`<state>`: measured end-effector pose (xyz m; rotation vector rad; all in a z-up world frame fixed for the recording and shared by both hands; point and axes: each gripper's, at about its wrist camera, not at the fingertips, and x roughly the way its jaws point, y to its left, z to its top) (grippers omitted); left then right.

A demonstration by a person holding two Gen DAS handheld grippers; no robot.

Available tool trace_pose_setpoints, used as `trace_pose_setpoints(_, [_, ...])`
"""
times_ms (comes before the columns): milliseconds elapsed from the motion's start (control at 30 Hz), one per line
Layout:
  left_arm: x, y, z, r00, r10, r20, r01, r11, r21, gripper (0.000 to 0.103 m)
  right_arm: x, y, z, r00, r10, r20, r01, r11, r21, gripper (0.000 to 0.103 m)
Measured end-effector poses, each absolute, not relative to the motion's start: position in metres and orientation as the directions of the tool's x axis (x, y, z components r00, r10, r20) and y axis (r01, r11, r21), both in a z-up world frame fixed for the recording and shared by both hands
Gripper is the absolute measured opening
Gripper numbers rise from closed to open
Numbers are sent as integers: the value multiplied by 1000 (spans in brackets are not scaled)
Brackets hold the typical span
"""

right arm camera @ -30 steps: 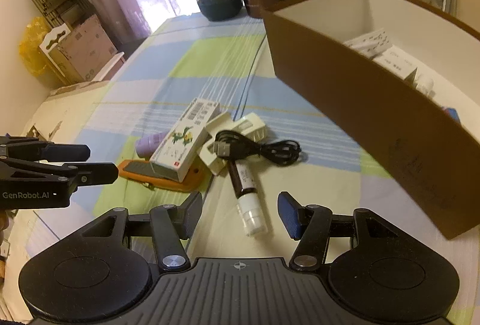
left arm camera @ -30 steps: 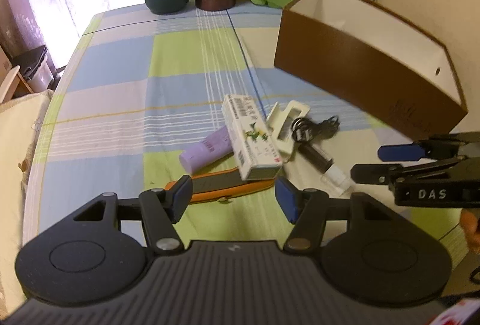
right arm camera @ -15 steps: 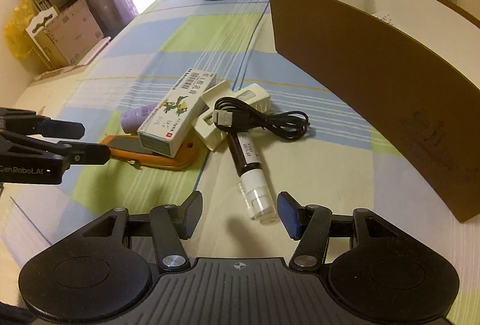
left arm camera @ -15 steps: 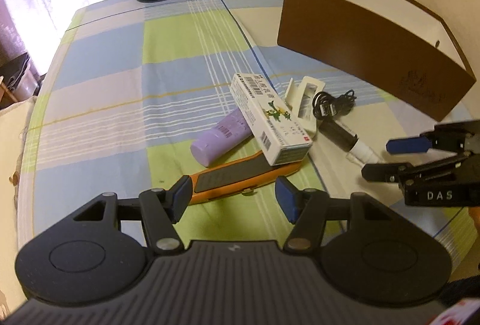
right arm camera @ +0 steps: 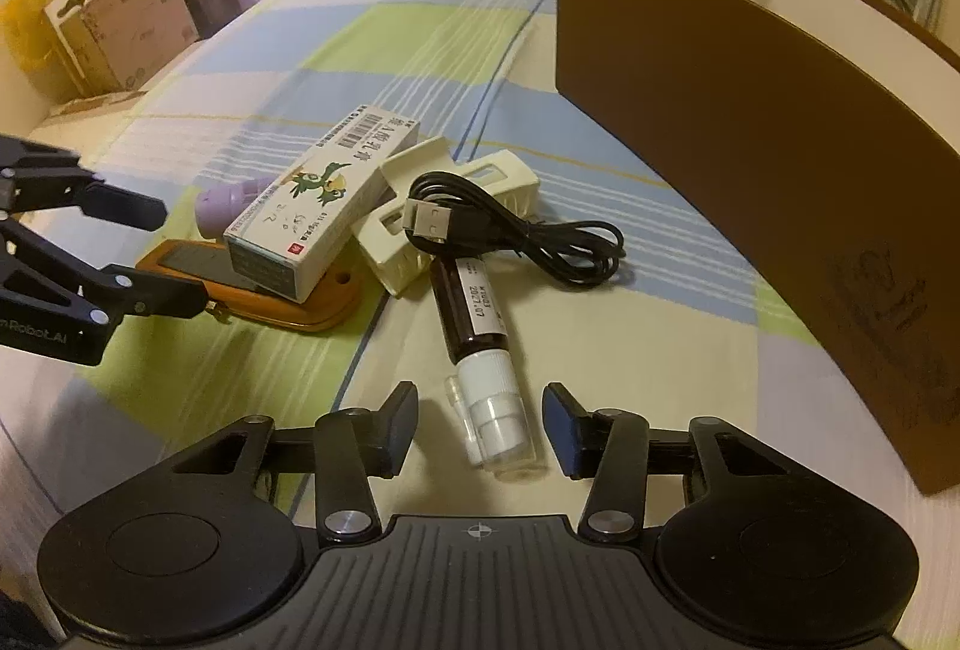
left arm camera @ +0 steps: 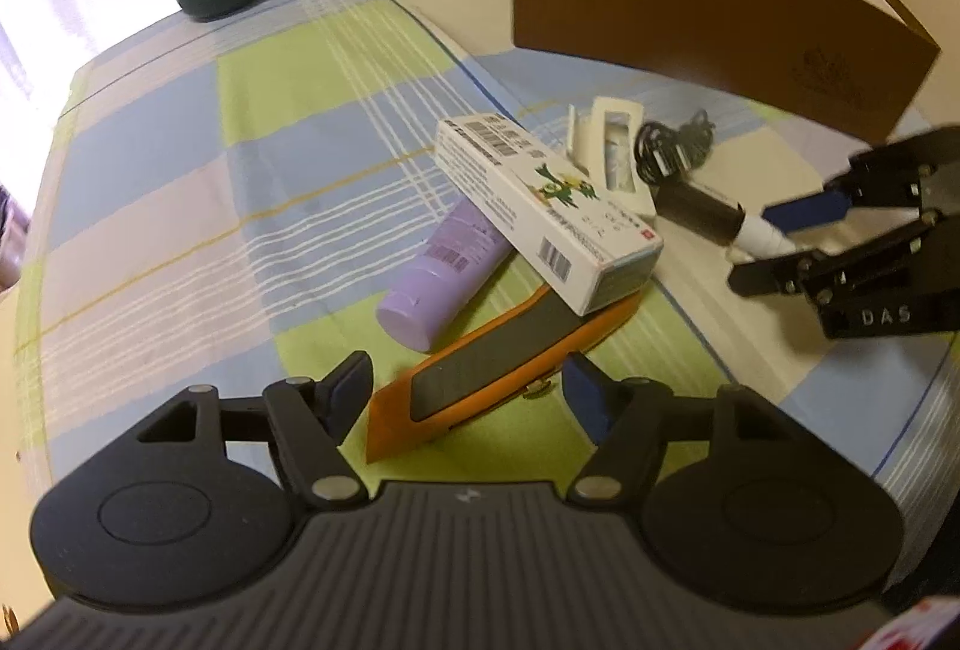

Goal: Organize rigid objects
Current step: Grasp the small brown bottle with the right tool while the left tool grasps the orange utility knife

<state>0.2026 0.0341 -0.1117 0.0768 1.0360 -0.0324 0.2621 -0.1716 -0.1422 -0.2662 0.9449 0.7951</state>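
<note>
Hand-held gripper (right arm camera: 480,425) low, jaws wide astride vial cap (right arm camera: 495,425).

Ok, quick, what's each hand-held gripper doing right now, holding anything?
Left hand-held gripper: open, empty, fingers either side of the orange utility knife.
Right hand-held gripper: open, empty, fingers either side of the brown vial's white cap.

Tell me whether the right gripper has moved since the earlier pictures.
Yes. The right gripper has closed in on the brown spray bottle, whose clear cap now lies between its open fingers.
</note>
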Motion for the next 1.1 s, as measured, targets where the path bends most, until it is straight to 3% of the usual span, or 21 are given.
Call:
trace_pose_setpoints(333, [201,22,-118,496,-65,-866,208,977,46,70,254,-171,-144,364,479,-799,-727,682,77,19])
trace_pose_setpoints(533, [203,18,-127,475,-1,-880,268,953,144,69,241,-175,-144,354,477,-804,-732,676,79,19])
trace_pose_setpoints(867, [197,24,-125,460,-42,-887,254,963,86,56,227,-195,-142,356,456,-816,-696,712,94,19])
trace_pose_setpoints(1100, [175,10,-124,422,-134,-897,239,970,-33,45,216,-209,-141,343,458,-820,-677,726,122,19])
